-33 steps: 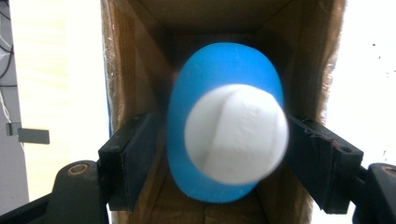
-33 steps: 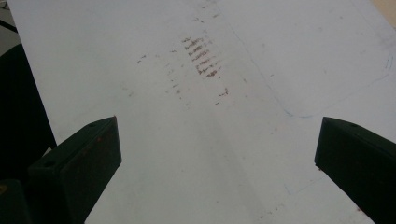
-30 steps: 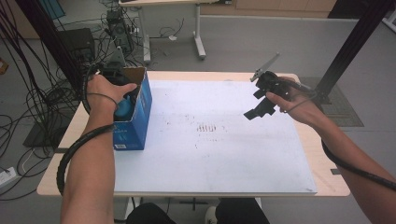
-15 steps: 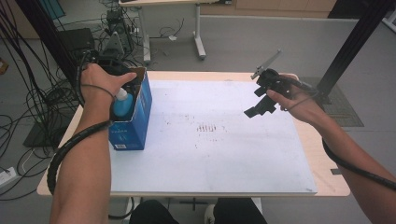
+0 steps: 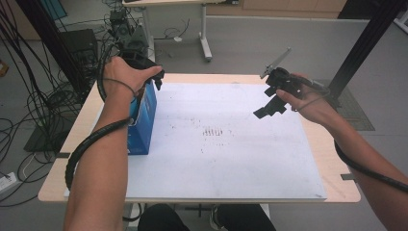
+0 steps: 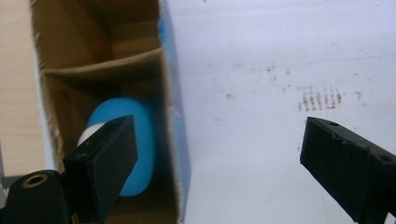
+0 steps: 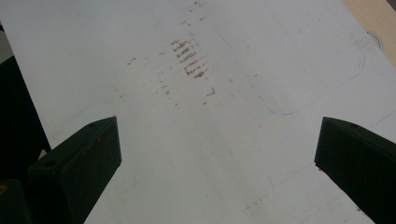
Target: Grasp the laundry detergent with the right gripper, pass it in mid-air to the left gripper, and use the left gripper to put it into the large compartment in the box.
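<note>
A blue cardboard box [image 5: 144, 115] with an open top stands on the left of the white sheet [image 5: 216, 159]. In the left gripper view, a blue bottle [image 6: 142, 135] with a white cap [image 6: 88, 133] lies inside the box [image 6: 173, 116], below a cardboard divider [image 6: 107, 70]. My left gripper [image 5: 153, 79] hovers over the box's far end and is open [image 6: 219, 135], holding nothing. My right gripper [image 5: 268, 102] hangs above the sheet's right part, also open [image 7: 218, 133] and holding nothing.
Brown smudges [image 5: 214, 131] mark the middle of the sheet. The wooden table edge [image 5: 337, 187] frames it. Cables and equipment [image 5: 53, 91] crowd the floor at the left, a black post [image 5: 365, 43] rises at the right, and another table's leg [image 5: 204, 33] stands beyond.
My left hand has lifted off the box and moved toward its far end, with the bottle left inside. The right gripper has barely moved.
</note>
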Action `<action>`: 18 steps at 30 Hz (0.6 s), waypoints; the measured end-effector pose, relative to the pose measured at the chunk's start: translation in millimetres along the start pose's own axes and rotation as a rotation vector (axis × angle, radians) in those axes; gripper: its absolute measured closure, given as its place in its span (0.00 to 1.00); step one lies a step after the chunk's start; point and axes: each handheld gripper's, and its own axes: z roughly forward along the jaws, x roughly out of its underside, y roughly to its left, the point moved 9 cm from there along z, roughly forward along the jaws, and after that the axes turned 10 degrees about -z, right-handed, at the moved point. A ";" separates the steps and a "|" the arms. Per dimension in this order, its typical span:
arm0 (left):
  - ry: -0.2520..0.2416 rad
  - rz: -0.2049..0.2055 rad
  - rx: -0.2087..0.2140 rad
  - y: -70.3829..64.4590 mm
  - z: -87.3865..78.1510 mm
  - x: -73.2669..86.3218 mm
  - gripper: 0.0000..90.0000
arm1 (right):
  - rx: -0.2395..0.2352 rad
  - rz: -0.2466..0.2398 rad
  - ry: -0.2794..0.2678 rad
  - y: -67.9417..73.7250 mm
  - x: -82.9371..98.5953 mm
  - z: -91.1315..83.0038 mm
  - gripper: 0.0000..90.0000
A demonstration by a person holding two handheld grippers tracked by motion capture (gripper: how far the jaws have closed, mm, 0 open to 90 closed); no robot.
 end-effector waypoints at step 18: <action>0.007 0.102 0.037 -56.2 3.8 -6.5 0.13 | 0.021 0.028 0.024 -11.0 6.1 -5.0 0.00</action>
